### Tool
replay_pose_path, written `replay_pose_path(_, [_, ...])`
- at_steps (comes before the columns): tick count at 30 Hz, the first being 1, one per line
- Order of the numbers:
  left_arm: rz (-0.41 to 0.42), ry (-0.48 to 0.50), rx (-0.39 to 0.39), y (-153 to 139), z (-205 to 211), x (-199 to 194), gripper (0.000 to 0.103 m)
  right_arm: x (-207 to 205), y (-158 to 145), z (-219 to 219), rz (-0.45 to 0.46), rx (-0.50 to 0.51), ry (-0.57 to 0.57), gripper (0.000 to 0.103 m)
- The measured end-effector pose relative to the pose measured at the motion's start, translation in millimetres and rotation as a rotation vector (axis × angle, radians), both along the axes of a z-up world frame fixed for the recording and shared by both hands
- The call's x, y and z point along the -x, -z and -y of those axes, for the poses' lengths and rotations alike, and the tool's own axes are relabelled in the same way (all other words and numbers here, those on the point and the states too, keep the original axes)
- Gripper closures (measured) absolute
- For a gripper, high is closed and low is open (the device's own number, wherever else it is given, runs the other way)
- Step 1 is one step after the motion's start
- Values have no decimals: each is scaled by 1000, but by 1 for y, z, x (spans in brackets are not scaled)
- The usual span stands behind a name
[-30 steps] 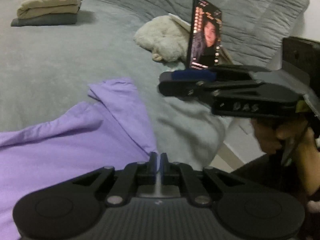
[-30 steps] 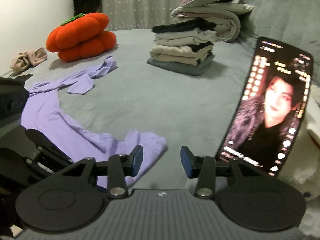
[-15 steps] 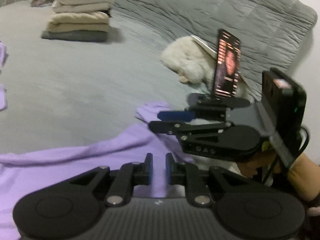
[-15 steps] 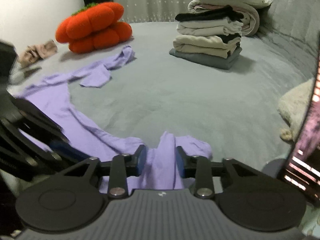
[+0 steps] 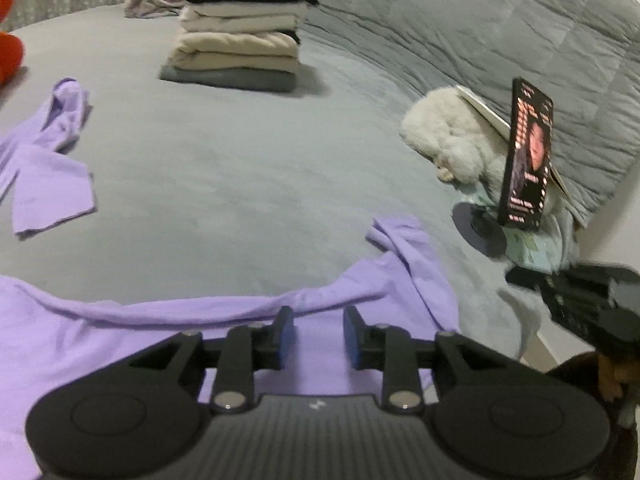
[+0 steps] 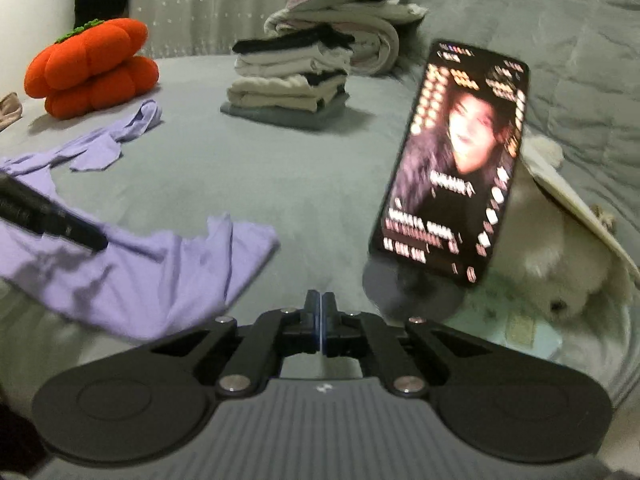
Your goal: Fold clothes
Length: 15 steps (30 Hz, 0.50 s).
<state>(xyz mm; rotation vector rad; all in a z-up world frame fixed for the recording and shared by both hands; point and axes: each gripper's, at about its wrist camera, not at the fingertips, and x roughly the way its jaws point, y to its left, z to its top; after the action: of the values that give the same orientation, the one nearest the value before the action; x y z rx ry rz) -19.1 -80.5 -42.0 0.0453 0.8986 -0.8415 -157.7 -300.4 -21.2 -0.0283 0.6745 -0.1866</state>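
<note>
stack (image 5: 236,40) folded | purple top (image 5: 200,328) spread, unfolded | left gripper (image 5: 318,336) opening over it, nothing pinched | right gripper (image 6: 320,320) closed, empty

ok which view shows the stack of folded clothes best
The right wrist view: the stack of folded clothes sits whole near the middle, its dark, cream and grey layers distinct, with more bedding piled behind it. The left wrist view also shows the stack, but its top is cut off by the frame edge.
</note>
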Motion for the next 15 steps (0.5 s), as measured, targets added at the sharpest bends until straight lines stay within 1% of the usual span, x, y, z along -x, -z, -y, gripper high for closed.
replay_pose_path(1, [8, -18, 4, -2, -3, 2, 64, 3, 0, -2, -3, -17, -1, 103])
replay_pose_path(2, [21, -37, 6, -4, -6, 4, 60, 5, -2, -5, -4, -30, -4, 103])
replay_pose_path(3, [34, -56, 8, -7, -9, 7, 53, 8, -3, -7, -5, -43, -7, 91])
replay_pose_path(4, [45, -77, 10, -10, -13, 10, 47, 10, -5, -11, -5, -54, -9, 89])
replay_pose_path(6, [59, -133, 20, -15, -26, 17, 40, 10, -10, -19, -1, -54, -22, 87])
replay_pose_path(8, [52, -209, 46, -17, -43, 25, 37, 9, -15, -28, 0, -55, -40, 71])
replay_pose_path(9, [44, -252, 60, -17, -55, 29, 36, 8, -17, -31, 4, -56, -47, 54])
replay_pose_path(10, [37, -285, 64, -17, -67, 33, 35, 7, -19, -36, 8, -56, -58, 52])
replay_pose_path(12, [26, -350, 70, -18, -91, 40, 35, 3, -21, -44, 7, -51, -81, 52])
replay_pose_path(15, [45, -433, 38, -22, -126, 45, 32, -3, -25, -56, 3, -50, -115, 52])
